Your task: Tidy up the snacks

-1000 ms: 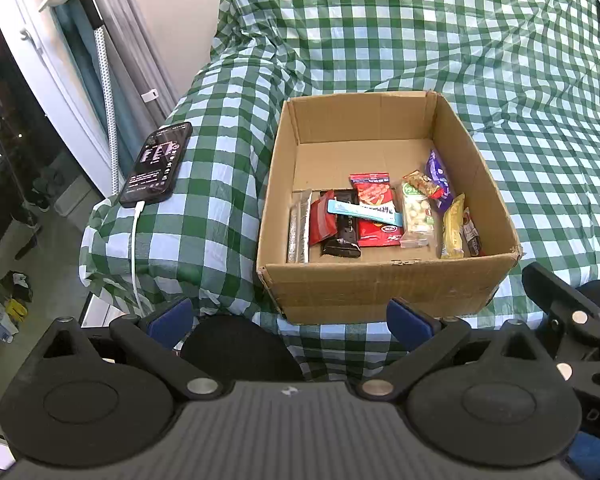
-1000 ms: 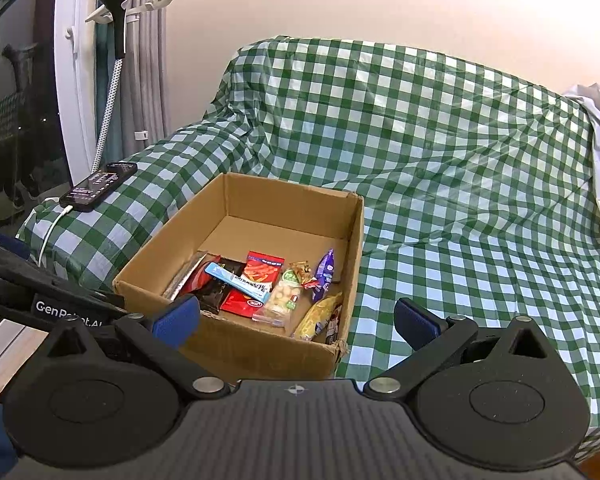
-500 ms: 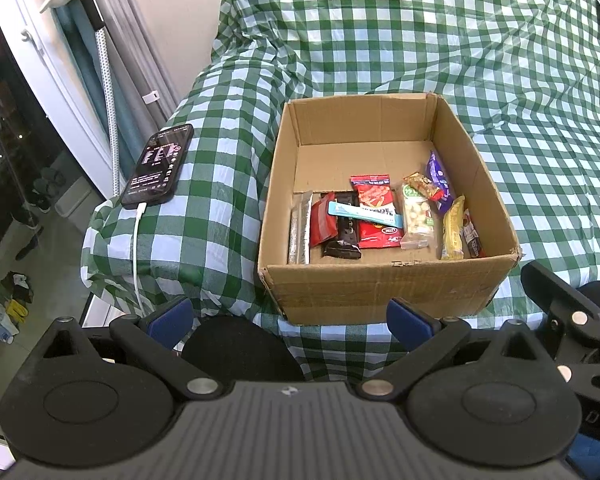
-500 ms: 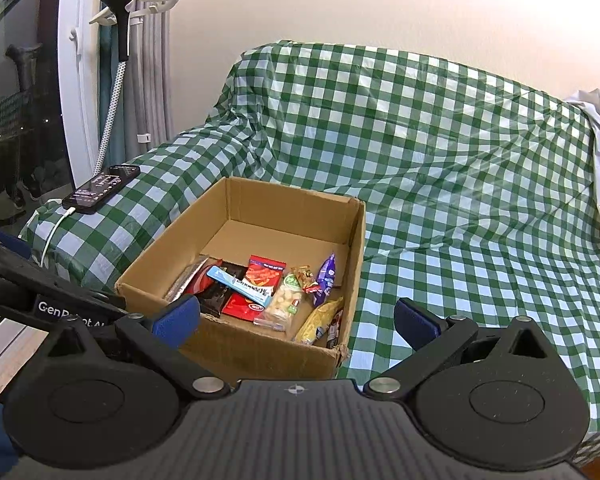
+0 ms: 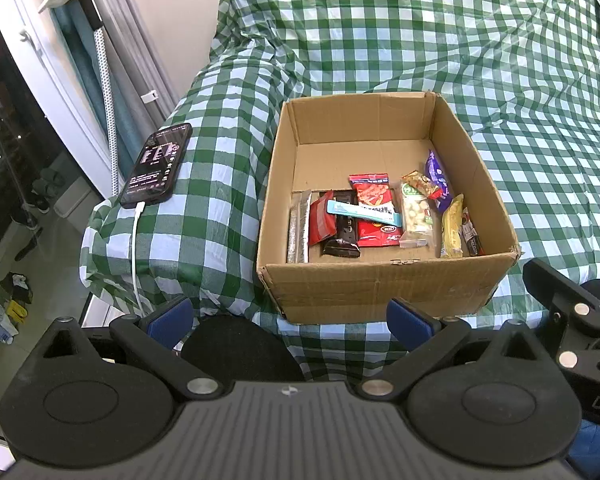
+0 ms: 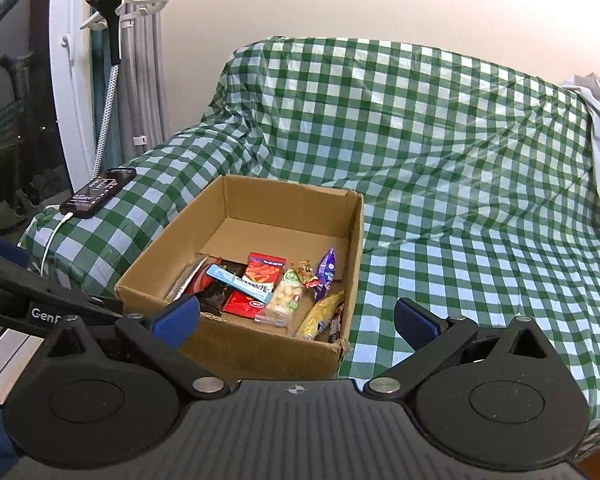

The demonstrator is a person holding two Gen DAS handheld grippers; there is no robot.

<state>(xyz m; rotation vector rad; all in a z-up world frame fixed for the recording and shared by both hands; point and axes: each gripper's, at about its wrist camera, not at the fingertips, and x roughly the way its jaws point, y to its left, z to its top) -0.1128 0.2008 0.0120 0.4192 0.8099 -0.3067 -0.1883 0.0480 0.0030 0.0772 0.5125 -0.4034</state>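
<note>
Cardboard box (image 5: 380,280): open-topped, resting on a sofa draped in a green-and-white checked cover (image 5: 500,100). Far half of its floor bare; all snacks gathered along the near wall.

Contents, left to right in the left wrist view:
- silver packet (image 5: 299,222), standing against the left wall
- red packet (image 5: 321,222), tilted
- dark brown bar (image 5: 343,236), lying flat
- light blue bar (image 5: 364,211), laid crosswise over the dark bar and the red bag
- red snack bag (image 5: 374,210)
- clear bag of pale round pieces (image 5: 416,216)
- small red-and-gold sweet (image 5: 420,184), on the upper end of the clear bag
- purple packet (image 5: 438,180), leaning on the right wall
- yellow packet (image 5: 451,226), near the right corner
- dark packet (image 5: 471,232), beside the yellow one, against the right wall

Left gripper (image 5: 290,318): jaws spread wide, nothing between them. It sits short of the box's near wall; the snacks lie ahead of and beyond the blue pads (image 5: 168,318), untouched.

Right gripper (image 6: 296,320): jaws likewise wide apart and empty. The box's near right corner lies between its fingertips in view; snacks ahead and slightly left.

Phone (image 5: 156,164): on the sofa arm left of the box, screen lit, white cable (image 5: 134,248) plugged in.
</note>
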